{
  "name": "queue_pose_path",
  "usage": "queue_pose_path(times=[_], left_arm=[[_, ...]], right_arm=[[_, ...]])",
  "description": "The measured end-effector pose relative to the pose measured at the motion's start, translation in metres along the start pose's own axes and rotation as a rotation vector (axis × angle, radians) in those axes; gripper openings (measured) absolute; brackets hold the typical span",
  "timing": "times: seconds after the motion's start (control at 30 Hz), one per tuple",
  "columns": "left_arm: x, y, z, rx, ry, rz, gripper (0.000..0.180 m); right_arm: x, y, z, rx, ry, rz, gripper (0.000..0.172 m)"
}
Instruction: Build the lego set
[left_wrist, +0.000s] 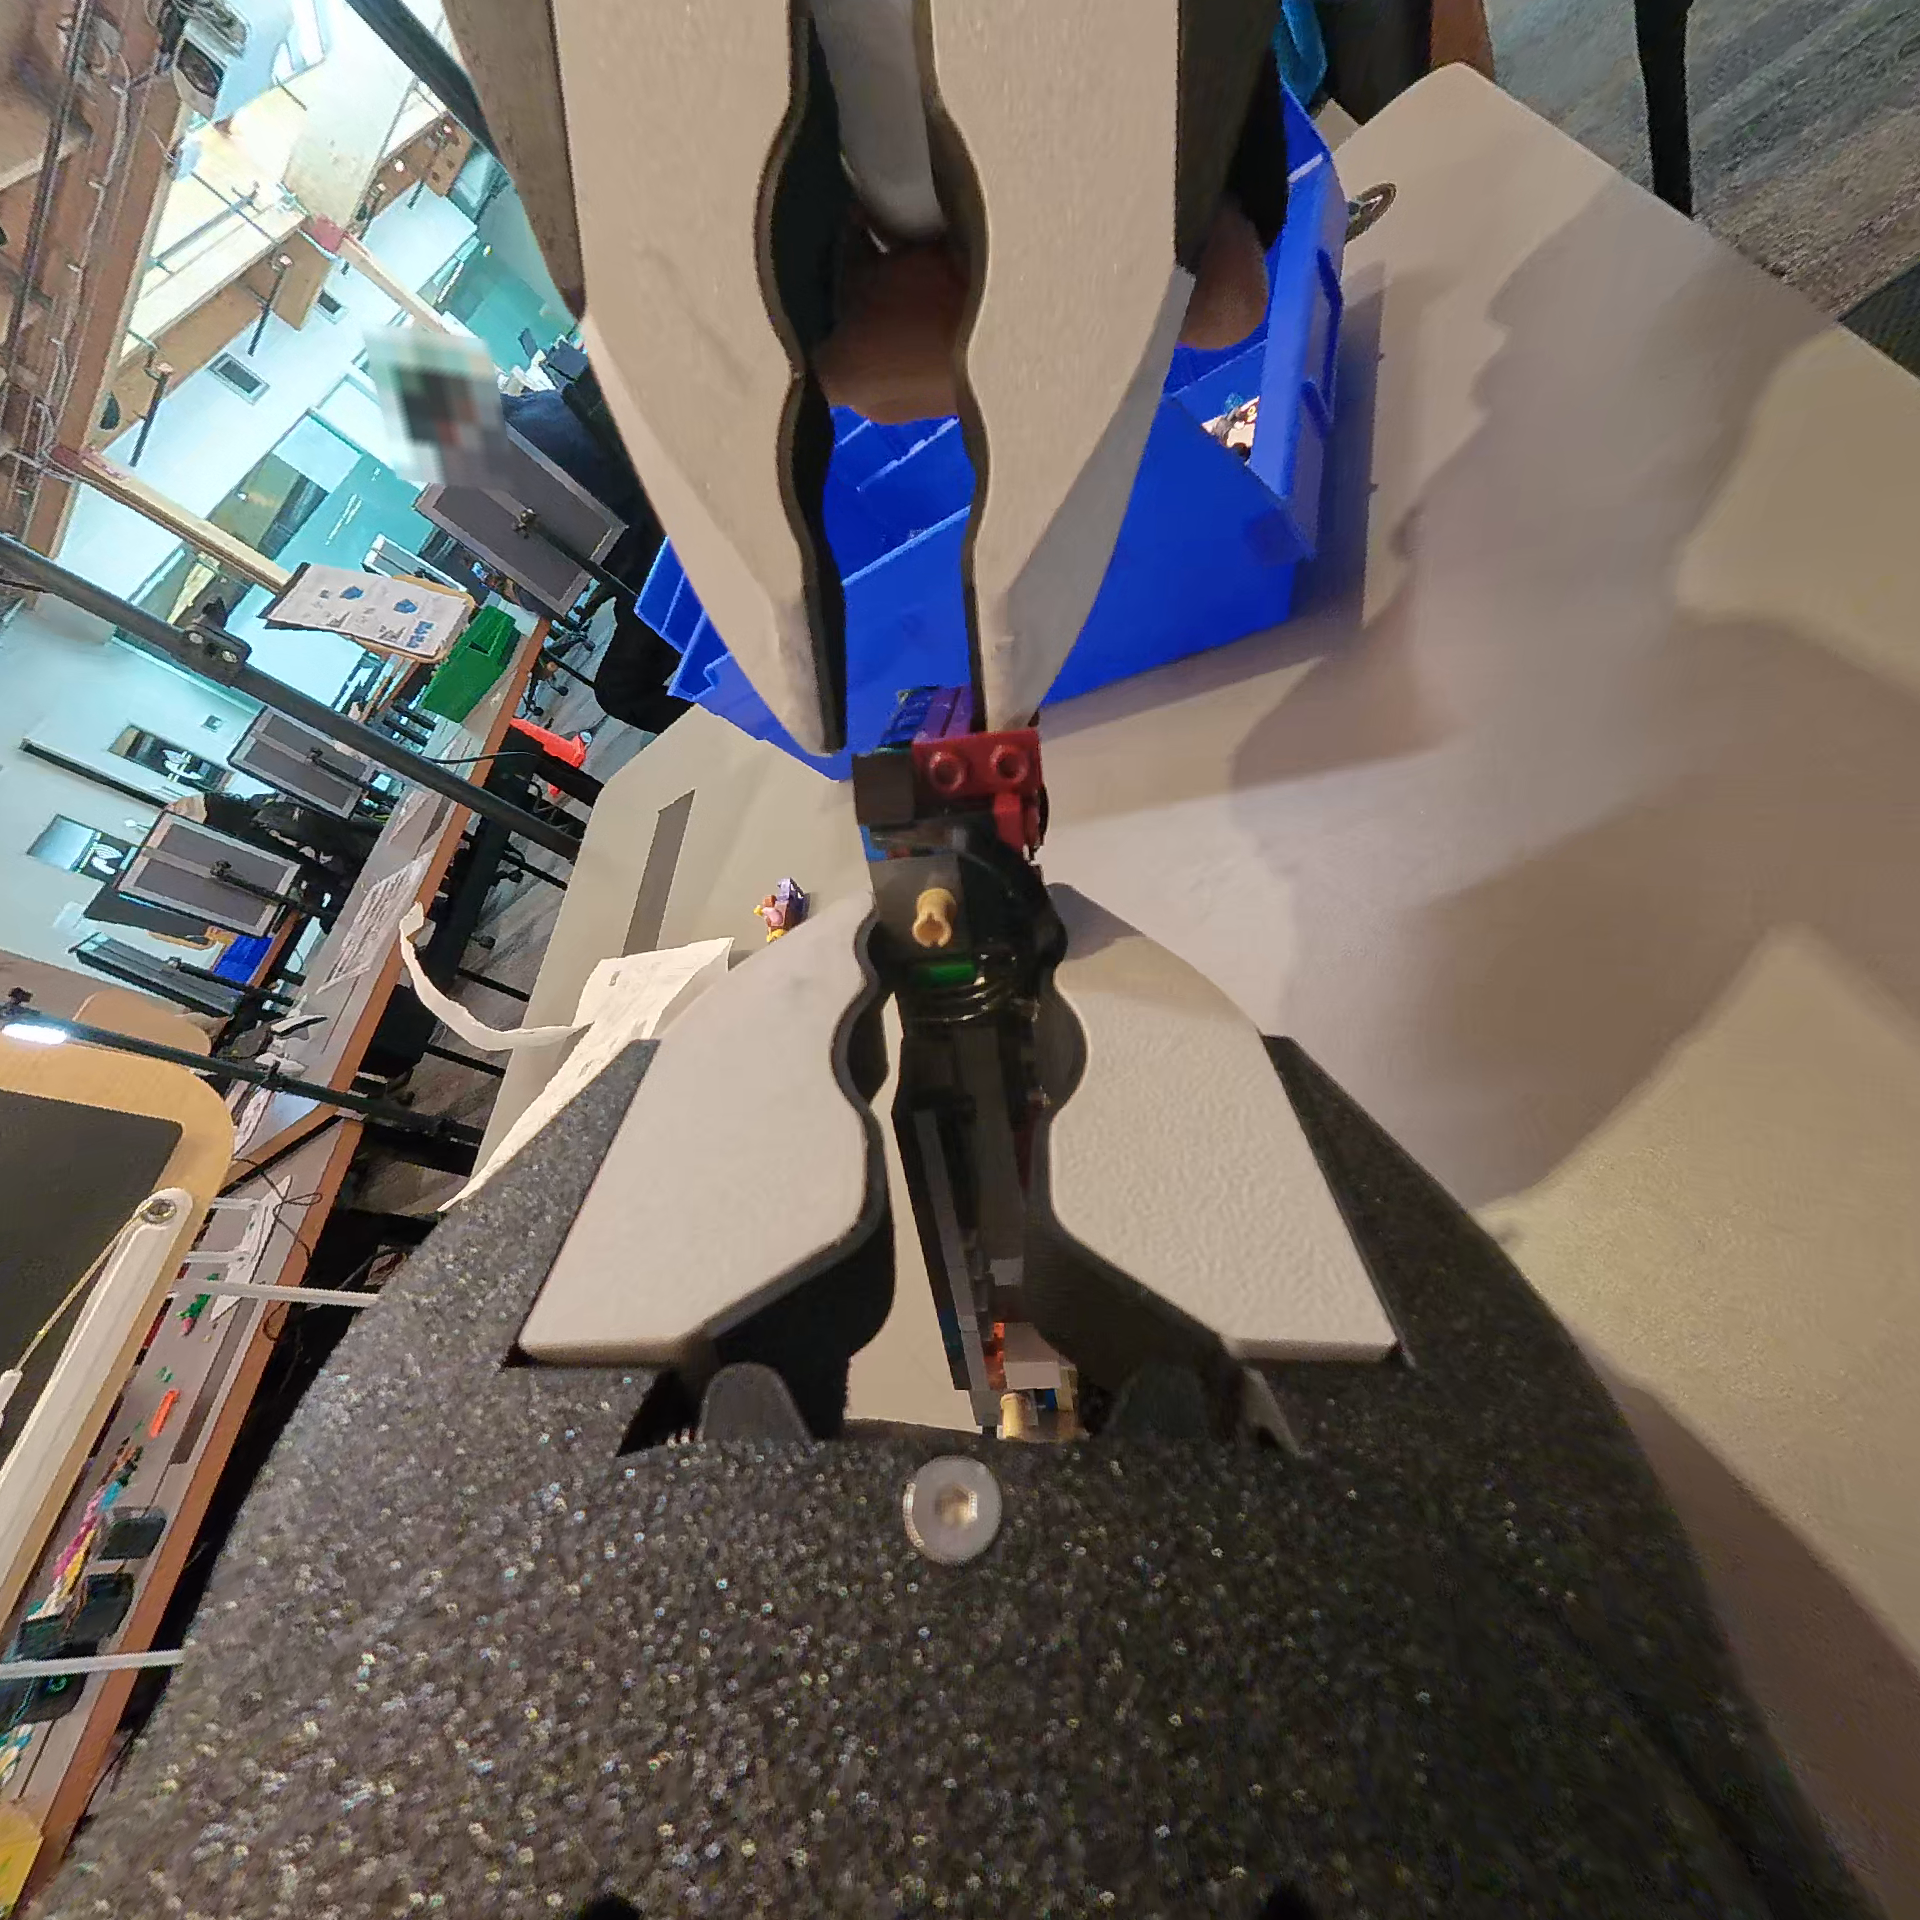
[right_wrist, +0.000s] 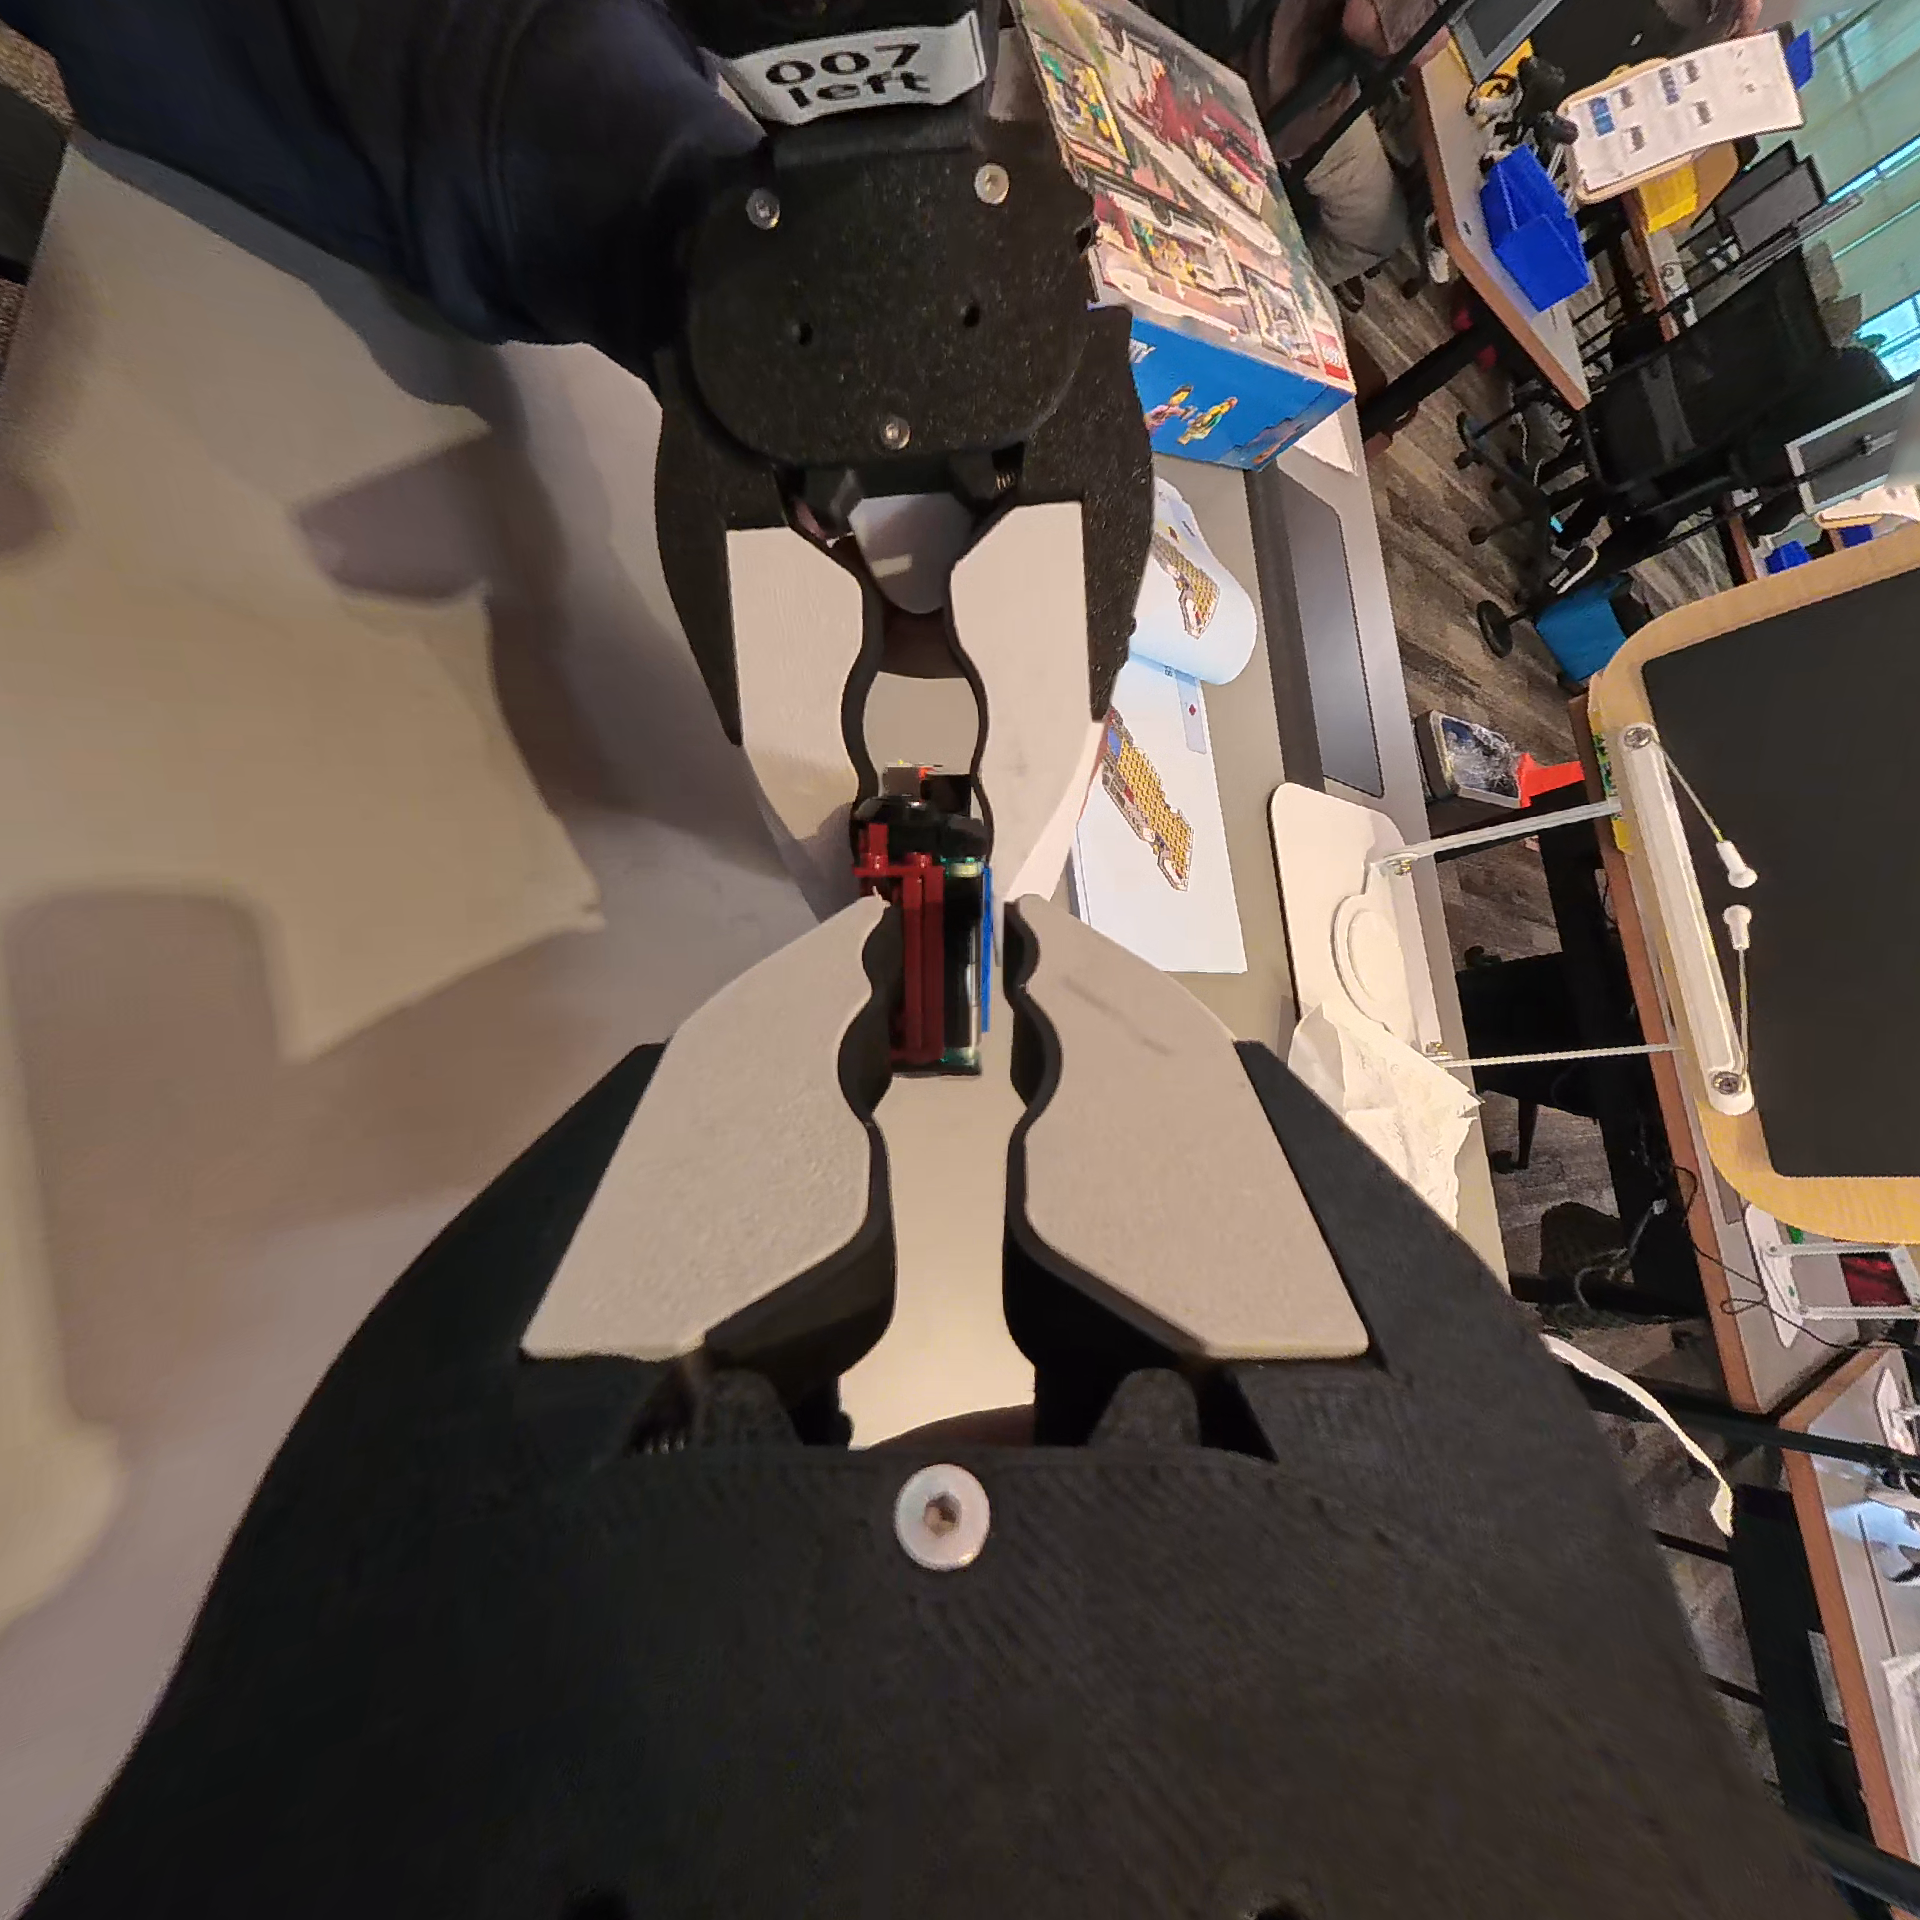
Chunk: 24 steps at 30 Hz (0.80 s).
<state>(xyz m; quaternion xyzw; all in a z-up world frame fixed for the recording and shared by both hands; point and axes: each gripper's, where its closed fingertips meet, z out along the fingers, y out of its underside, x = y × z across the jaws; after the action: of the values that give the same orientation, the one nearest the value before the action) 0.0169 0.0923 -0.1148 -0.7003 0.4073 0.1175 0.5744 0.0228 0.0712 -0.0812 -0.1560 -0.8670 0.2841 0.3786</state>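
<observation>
Left gripper (left_wrist: 961, 914): clenched on a dark toy-brick assembly (left_wrist: 966, 1039) that runs back between its two grey fingers toward the gripper body; both pads press its sides. A tan peg (left_wrist: 932, 918) and a green bit show on the face turned to the camera.

Right gripper (right_wrist: 940, 904): comes in nose to nose with the left one, fingertips at the far end of the same assembly (right_wrist: 930, 966). In its own view the red side lies against the left finger (right_wrist: 769, 1091); beside the blue edge a thin slit of light shows before the right finger. Whether it really grips cannot be told.

Assembly: hangs in the air between the two grippers, above the white table (right_wrist: 260, 727). Far end carries a red studded plate (left_wrist: 977, 767) and a black block, just under the right gripper's fingertips in the left view.

Behind the right gripper: blue bin (left_wrist: 1278, 436) on the table.

Off the left gripper's left side: small purple figure (left_wrist: 781, 906) and loose paper sheets (left_wrist: 623, 1008) on the table.

Behind the left gripper: dark sleeve (right_wrist: 395, 156) of the person; toy-set box (right_wrist: 1205, 239); open instruction booklet (right_wrist: 1164, 831) flat on the table.
</observation>
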Motion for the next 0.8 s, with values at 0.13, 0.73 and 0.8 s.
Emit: queue_pose_path(times=[0.13,0.73,0.8], left_arm=[[-0.0011,0.0002,0.0002,0.000,-0.008,0.000,0.025],[-0.0018,-0.0017,-0.0015,0.020,-0.002,-0.013,0.025],[-0.0022,-0.0027,-0.0020,0.022,-0.003,-0.009,0.025]], right_arm=[[-0.0010,-0.0016,-0.0014,0.009,-0.015,0.005,0.019],[-0.0022,-0.0053,0.0007,0.023,-0.029,-0.054,0.016],[-0.0021,-0.0062,0.0000,0.031,-0.034,-0.059,0.015]])
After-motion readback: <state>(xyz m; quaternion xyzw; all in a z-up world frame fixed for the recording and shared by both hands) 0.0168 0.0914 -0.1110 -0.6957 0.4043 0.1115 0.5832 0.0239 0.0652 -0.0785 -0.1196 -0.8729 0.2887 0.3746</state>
